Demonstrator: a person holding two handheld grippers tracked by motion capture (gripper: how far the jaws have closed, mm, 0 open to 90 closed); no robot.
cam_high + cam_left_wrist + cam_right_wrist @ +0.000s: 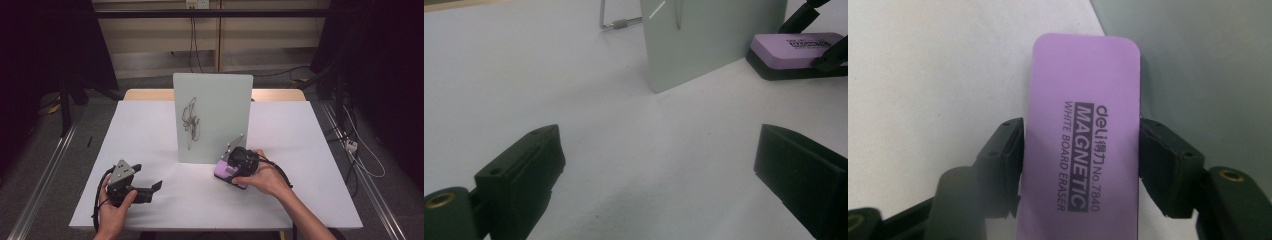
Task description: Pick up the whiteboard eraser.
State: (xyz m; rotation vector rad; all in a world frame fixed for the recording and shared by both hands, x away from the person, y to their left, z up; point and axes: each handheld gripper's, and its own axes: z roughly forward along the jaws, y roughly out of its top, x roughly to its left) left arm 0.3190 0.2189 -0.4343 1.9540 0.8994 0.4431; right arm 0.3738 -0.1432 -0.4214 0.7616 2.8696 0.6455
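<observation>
We see a white-covered bench (150, 150) with a small whiteboard (212, 117) propped upright at its middle on a wire stand (616, 22), a dark marker scribble (191, 122) on its face. At the board's lower right corner, near the foot of it, lies a purple magnetic whiteboard eraser (1083, 125), its black felt base down on the bench.

The right hand-held gripper (1080, 167) straddles that eraser across its narrow width, one jaw at each long side. The jaws stand closed in to the block's edges; whether they press firmly or merely touch we cannot tell for certain, though they look seated on it. The left hand-held gripper (654, 175) rests low at the bench's near left, well apart from the board, its jaws spread wide with nothing between them.

We judge the eraser light and easy to lift, a foam-like body with a smooth, slightly yielding top and a soft felt pad beneath. The long sides, about midway along, seem the sound place to grip: the block should stay level there. The freestanding board may tip or slide under a hard wipe.
</observation>
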